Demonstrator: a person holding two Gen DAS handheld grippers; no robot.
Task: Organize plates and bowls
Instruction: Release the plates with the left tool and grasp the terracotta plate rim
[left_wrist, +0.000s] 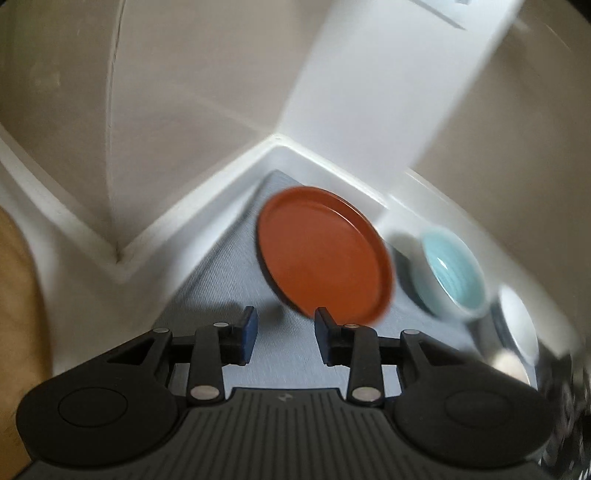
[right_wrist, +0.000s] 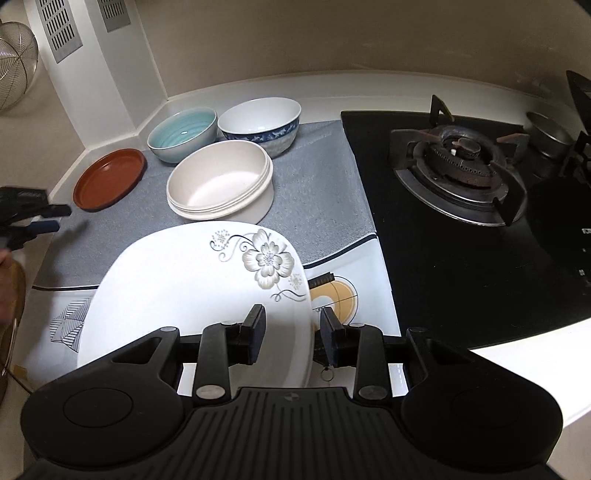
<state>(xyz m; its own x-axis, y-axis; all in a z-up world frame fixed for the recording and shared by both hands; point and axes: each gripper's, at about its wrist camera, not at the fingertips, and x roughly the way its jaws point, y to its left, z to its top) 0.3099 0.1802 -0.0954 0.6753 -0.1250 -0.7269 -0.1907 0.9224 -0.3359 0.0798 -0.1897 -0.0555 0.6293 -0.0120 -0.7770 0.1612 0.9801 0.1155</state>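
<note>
Gripping the rim of the white flowered plate (right_wrist: 192, 288), the right gripper (right_wrist: 290, 332) held it tilted just in front of the grey mat (right_wrist: 325, 184). On the mat stood nested cream bowls (right_wrist: 221, 184), beyond them an empty teal bowl (right_wrist: 183, 134) and blue-patterned bowl (right_wrist: 260, 123). At the mat's left corner lay the brown plate (left_wrist: 323, 254), empty, the left gripper (left_wrist: 284, 332) near it, fingers apart on nothing.

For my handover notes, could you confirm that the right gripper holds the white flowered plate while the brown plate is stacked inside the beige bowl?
Not quite: the right wrist view shows the brown plate lying on the grey mat, left of the beige bowl. The right gripper holds the white flowered plate.
</note>
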